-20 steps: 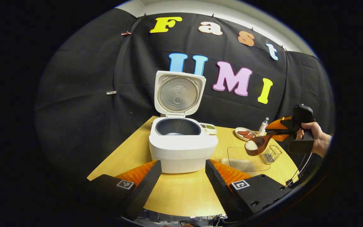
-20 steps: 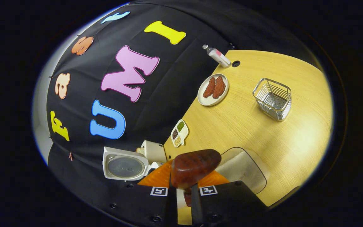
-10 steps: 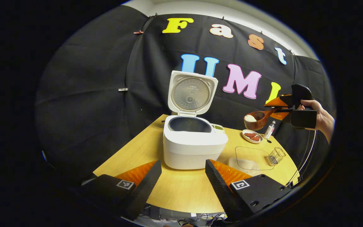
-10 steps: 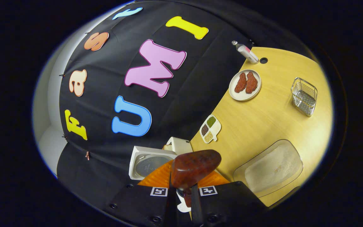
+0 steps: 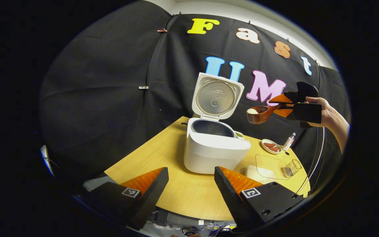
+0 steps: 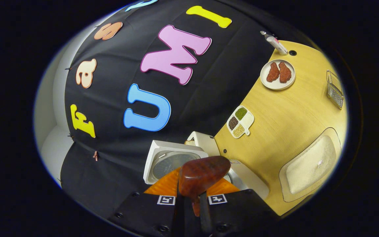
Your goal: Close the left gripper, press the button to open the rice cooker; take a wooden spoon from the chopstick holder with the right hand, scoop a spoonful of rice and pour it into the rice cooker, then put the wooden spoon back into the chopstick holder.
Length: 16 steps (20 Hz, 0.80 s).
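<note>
Left gripper view, left to right: left gripper [image 5: 191, 184] is hovering low over the near edge of the wooden table [image 5: 163, 154], fingers spread wide, gripping nothing. Rice cooker [image 5: 214, 148] is sitting mid-table just beyond it, lid [image 5: 216, 97] standing up open, dark inner pot exposed. Right of the lid and above the cooker's level, the wooden spoon [image 5: 258, 113] is hanging in the air with white rice [image 5: 252, 111] in the bowl, roughly level. Right gripper [image 5: 283, 106] is clamping the spoon's handle, fingers narrow around it, a hand [image 5: 324, 113] holding it from the right. Below: a small plate [image 5: 270, 146] with reddish pieces, a bottle [image 5: 288, 141], a clear tray [image 5: 268, 164] with rice in it, and the wire chopstick holder [image 5: 291, 167] at the far right edge, standing without the spoon.

Right gripper view: spoon bowl's back [image 6: 202, 176] is sitting directly ahead of the fingers, over the open cooker [image 6: 189, 158]. Sectioned dish [image 6: 240, 121], plate, tray and holder [image 6: 335, 89] are lying off to the right.
</note>
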{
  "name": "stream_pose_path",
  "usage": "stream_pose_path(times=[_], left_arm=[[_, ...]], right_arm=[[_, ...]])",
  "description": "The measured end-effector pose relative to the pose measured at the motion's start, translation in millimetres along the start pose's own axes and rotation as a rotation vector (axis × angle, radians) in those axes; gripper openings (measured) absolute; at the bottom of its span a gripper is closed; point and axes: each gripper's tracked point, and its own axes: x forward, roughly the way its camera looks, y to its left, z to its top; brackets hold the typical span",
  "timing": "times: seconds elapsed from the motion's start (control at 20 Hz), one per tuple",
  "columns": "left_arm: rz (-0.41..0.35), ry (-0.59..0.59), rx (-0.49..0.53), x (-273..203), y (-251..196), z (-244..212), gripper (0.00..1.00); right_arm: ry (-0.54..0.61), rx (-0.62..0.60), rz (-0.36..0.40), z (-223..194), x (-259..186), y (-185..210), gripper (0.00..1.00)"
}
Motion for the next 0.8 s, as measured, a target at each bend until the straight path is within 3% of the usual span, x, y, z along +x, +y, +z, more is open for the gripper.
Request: stream_pose_path(times=[0.25,0.8], left_arm=[[0.045,0.012,-0.047,0.3,20.0,-6.5,0.96],[0.082,0.04,-0.108,7.3,42.3,-17.9,0.95]], right_arm=[[-0.005,-0.042,-0.004,-14.9,37.1,6.4,0.21],[-0.067,-0.424,-0.011,-57.1,89.2,-8.0,0.21]])
